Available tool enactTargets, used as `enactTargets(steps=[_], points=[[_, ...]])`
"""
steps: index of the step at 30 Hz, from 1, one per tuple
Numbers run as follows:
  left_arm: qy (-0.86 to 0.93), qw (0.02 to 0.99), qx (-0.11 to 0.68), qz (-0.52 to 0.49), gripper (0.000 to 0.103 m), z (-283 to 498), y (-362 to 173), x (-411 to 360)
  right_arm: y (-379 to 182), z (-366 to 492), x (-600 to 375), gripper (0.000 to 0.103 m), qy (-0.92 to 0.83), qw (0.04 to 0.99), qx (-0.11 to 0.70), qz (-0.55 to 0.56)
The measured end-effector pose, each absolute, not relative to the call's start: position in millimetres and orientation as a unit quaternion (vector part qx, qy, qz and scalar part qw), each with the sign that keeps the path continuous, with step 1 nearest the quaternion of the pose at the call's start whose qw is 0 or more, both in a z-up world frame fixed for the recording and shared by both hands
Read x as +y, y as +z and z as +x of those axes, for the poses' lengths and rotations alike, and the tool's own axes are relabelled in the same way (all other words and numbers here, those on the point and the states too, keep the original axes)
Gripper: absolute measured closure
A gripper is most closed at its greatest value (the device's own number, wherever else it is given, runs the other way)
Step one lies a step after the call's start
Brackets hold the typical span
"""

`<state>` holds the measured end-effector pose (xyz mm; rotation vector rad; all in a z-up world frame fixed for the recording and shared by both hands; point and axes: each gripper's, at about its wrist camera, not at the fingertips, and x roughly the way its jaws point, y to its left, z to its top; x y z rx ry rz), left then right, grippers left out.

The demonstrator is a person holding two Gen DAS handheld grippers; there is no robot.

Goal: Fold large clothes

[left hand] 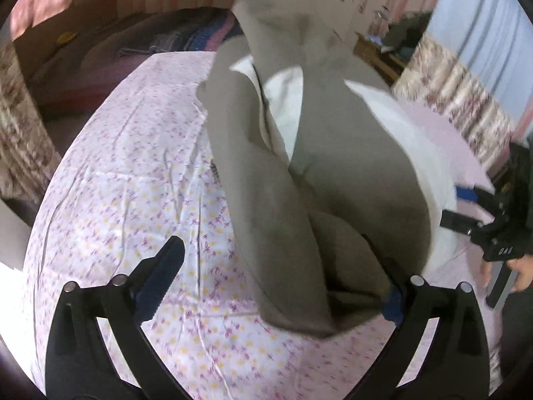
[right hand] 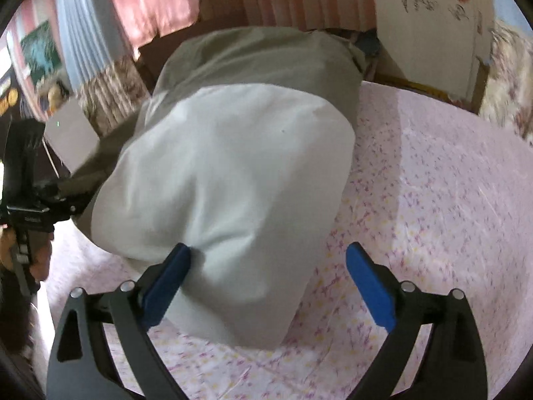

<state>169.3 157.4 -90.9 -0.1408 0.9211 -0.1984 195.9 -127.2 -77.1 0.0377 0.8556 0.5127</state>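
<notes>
A large grey-olive garment (left hand: 349,166) with a white lining lies bunched on the flowered bed sheet (left hand: 116,166). My left gripper (left hand: 276,266) is open; a grey fold lies loose between its fingers and covers part of the right finger (left hand: 391,286). In the right wrist view the white lining (right hand: 233,166) faces up, with the grey cloth (right hand: 266,56) behind it. My right gripper (right hand: 268,256) is open. Its left pad (right hand: 173,276) touches the white bulge, while the right pad (right hand: 366,283) stands apart over the sheet (right hand: 433,200). The right gripper (left hand: 463,208) also shows at the garment's right edge.
Folded blankets (left hand: 173,36) lie beyond the bed at the back left. Wooden furniture (left hand: 376,53) and a white board with writing (right hand: 426,33) stand behind. A pink curtain (right hand: 150,6) hangs at the back. A hand (left hand: 519,270) holds the right gripper's handle.
</notes>
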Motion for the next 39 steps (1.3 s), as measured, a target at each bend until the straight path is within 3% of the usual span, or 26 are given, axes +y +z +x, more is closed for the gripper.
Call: enactTargets(steps=[4,14,20,39], points=[[-0.094,0.900,0.413,-0.100,0.003,154.6,-68.7,167.1,-60.9,185.9,-133.1,0.002,0.235,0.893,0.381,0.042],[-0.080,0.908,0.399,-0.096,0.003,166.2,-60.2,149.4,-57.5,193.2,-125.3,0.002,0.176,0.921,0.342,0.056],[-0.072,0.903,0.418,-0.070,0.003,185.9,-79.7,136.9,-64.3,201.8,-132.8,0.002,0.153,0.924,0.341,0.087],[-0.123,0.868,0.428,-0.221,0.003,197.8,-136.5,146.2,-114.0,234.1,-122.6,0.002,0.196,0.877,0.405,0.165]])
